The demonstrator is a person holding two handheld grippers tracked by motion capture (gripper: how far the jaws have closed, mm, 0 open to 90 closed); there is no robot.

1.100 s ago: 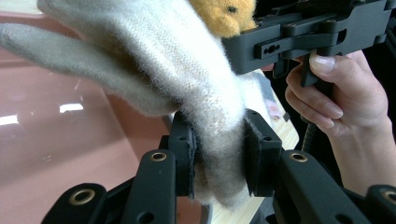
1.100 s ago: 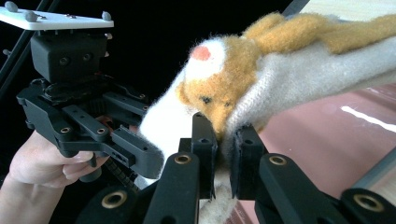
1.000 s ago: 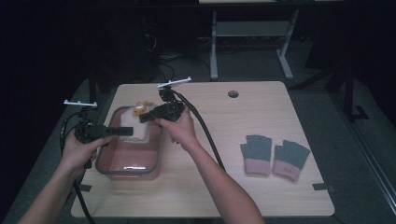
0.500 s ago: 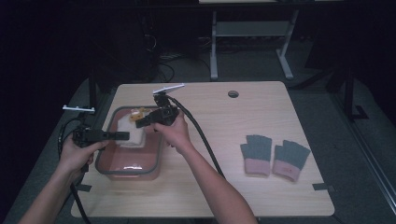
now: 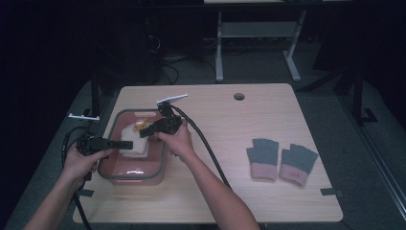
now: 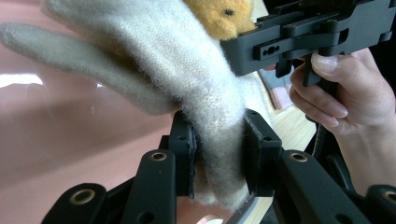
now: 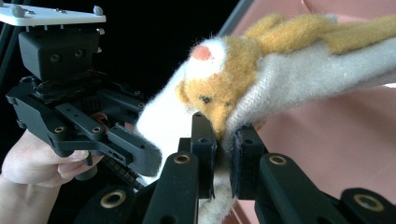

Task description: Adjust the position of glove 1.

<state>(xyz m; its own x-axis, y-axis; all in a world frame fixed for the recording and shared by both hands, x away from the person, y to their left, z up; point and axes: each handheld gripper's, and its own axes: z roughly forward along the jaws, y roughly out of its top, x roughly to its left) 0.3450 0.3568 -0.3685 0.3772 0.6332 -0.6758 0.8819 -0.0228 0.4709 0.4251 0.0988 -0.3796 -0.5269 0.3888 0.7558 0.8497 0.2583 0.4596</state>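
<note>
A fuzzy white glove (image 5: 132, 143) with an orange animal face (image 7: 219, 88) hangs stretched between my two grippers, just over an open pink container with a grey rim (image 5: 162, 155). My left gripper (image 6: 218, 158) is shut on the glove's white cuff edge (image 6: 187, 70), at the container's left side (image 5: 125, 143). My right gripper (image 7: 223, 140) is shut on the glove's edge just below the orange face, above the container's far right part (image 5: 146, 132). The glove's fingers (image 7: 327, 60) trail over the pink inside.
A pair of grey fingerless gloves with pink cuffs (image 5: 262, 158) (image 5: 298, 164) lies on the right of the wooden table (image 5: 230, 191). A cable hole (image 5: 239, 96) sits near the far edge. Black cables trail from both grippers. Tape marks (image 5: 331, 191) sit near the table's corners.
Both hands have sunk a little, bringing the held glove lower over the pink container. The grips on the glove look unchanged.
</note>
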